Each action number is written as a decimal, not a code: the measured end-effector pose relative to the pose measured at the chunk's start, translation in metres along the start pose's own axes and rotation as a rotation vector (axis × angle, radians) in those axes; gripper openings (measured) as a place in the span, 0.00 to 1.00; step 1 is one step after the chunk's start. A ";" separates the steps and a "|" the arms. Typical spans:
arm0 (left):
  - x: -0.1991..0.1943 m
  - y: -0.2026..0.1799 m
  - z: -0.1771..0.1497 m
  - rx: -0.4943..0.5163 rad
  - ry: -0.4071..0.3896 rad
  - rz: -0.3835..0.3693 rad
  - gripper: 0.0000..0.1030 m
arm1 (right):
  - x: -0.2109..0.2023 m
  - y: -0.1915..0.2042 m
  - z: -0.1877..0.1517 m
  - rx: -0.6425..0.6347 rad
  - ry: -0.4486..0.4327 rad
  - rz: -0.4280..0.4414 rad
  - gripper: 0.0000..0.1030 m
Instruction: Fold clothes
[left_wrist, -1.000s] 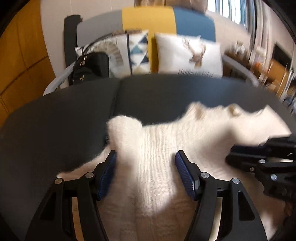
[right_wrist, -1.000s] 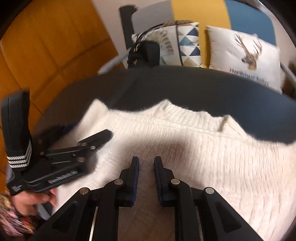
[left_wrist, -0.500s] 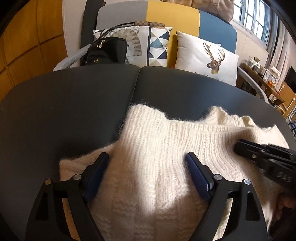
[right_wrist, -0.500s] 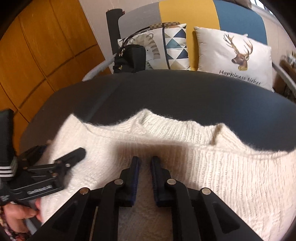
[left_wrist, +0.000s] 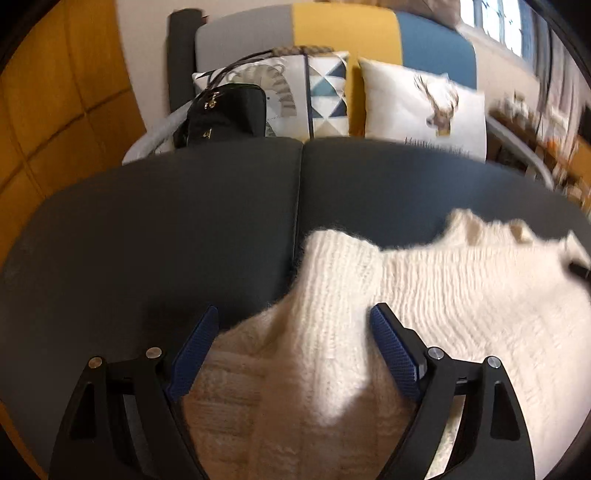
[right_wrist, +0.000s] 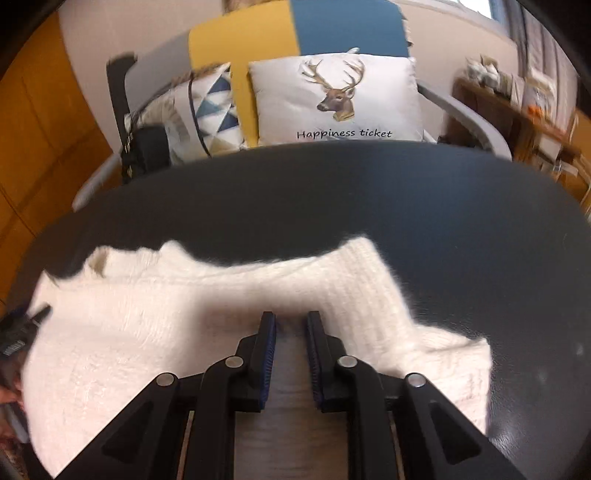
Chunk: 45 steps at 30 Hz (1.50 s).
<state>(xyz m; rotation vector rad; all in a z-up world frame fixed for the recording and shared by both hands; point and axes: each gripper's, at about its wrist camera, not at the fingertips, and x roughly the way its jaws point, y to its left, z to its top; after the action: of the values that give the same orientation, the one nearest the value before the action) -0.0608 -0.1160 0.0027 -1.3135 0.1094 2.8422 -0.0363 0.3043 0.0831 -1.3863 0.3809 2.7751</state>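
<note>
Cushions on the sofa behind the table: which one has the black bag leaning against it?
The striped-and-triangle patterned cushion, at the sofa's left. The black bag sits against its left side. The white deer cushion beside it has nothing against it.

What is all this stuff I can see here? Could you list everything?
Sweater: one, cream knit, spread on the table.
Table: one, dark grey.
Sofa: one, grey, yellow and blue, behind the table.
Deer cushion: one, white, on the sofa.
Triangle-pattern cushion: one, white, blue and grey, beside it.
Handbag: one, black, at the sofa's end.
Left gripper: black, blue pads, open over the sweater.
Right gripper: black, nearly shut, on the sweater; grip unclear.
</note>
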 end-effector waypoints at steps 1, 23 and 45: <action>0.001 0.002 0.000 -0.017 0.002 0.002 0.88 | -0.001 -0.007 -0.002 0.016 -0.009 -0.019 0.09; -0.078 -0.056 -0.018 0.049 -0.115 -0.117 0.94 | -0.064 0.077 -0.048 -0.201 -0.106 0.216 0.18; -0.113 -0.072 -0.058 0.075 -0.110 -0.188 0.96 | -0.083 0.061 -0.107 -0.145 -0.037 0.176 0.18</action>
<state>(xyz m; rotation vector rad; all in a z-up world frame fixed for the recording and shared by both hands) 0.0590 -0.0461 0.0473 -1.0886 0.0858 2.7161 0.0908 0.2289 0.0992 -1.3911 0.3204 3.0212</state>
